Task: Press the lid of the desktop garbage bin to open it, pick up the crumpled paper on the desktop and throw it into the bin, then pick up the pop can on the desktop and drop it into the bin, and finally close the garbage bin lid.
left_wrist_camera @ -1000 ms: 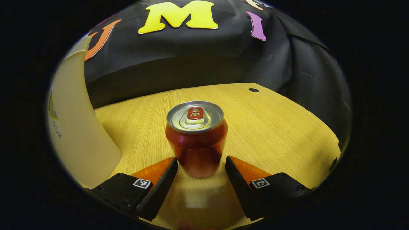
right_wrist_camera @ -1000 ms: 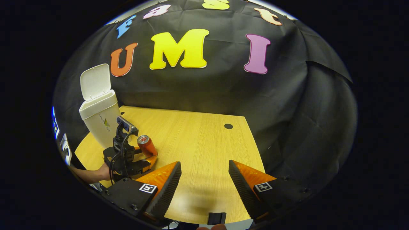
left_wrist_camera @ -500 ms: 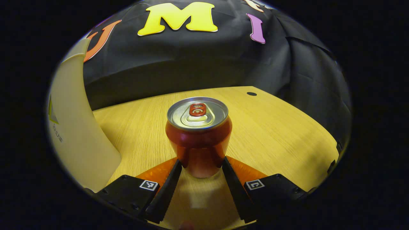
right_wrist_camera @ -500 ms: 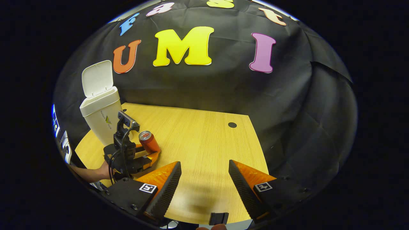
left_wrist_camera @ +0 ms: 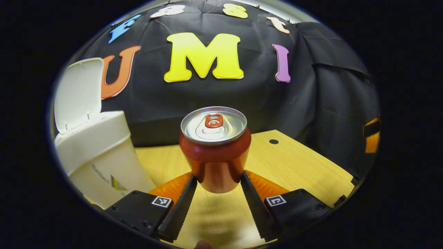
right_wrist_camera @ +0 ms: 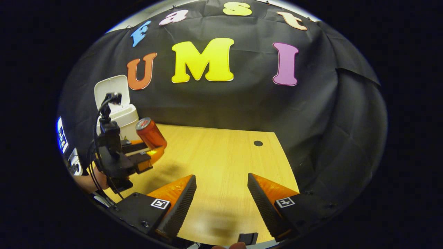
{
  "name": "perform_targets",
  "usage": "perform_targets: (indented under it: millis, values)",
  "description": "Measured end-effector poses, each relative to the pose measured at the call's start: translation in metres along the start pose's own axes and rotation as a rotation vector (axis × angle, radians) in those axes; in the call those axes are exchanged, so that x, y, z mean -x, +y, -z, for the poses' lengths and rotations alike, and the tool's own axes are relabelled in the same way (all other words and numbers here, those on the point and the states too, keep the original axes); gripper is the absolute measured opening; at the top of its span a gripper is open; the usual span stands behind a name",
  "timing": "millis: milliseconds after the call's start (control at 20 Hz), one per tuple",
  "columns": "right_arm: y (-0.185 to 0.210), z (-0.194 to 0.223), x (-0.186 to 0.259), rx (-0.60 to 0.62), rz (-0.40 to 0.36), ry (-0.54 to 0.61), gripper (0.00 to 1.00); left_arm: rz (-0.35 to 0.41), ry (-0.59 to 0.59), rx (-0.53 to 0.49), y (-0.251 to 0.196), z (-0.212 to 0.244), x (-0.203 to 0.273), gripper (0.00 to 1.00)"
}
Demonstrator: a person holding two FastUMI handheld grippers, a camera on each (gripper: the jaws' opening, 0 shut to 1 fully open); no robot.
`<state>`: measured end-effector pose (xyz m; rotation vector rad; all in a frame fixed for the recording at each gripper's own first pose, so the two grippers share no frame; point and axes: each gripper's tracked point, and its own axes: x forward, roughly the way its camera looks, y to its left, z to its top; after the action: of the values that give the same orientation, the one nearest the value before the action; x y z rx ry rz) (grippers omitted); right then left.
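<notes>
Lifted off the table (left_wrist_camera: 297, 162), the pop can (left_wrist_camera: 214, 155) sits pinched in the left gripper (left_wrist_camera: 217, 180) beside the open-lidded bin (left_wrist_camera: 100, 152).

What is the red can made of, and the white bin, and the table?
The can looks like thin metal: a silvery top with a pull tab, and glossy red sides that mirror the left claw gripping it. The bin looks like matte cream plastic, smooth with a hinged lid. The table looks like wood, or a wood-print coating; the grain lines can't settle which.

The left gripper (left_wrist_camera: 217, 180) is raised, both fingers clamped. The right gripper (right_wrist_camera: 221, 193) hangs with fingers spread apart.
</notes>
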<state>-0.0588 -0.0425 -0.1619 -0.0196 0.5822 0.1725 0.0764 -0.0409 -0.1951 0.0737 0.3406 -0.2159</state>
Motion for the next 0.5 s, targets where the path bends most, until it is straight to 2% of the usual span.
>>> perform_targets:
  millis: [200, 500]
  values:
    - [0.002, -0.013, 0.01, 0.007, -0.011, -0.056, 0.95, -0.078, -0.066, 0.003, 0.04, -0.061, 0.018, 0.83]
    - [-0.017, -0.02, 0.013, -0.031, 0.045, -0.099, 0.95, -0.214, -0.136, 0.018, 0.119, -0.131, 0.042, 0.83]
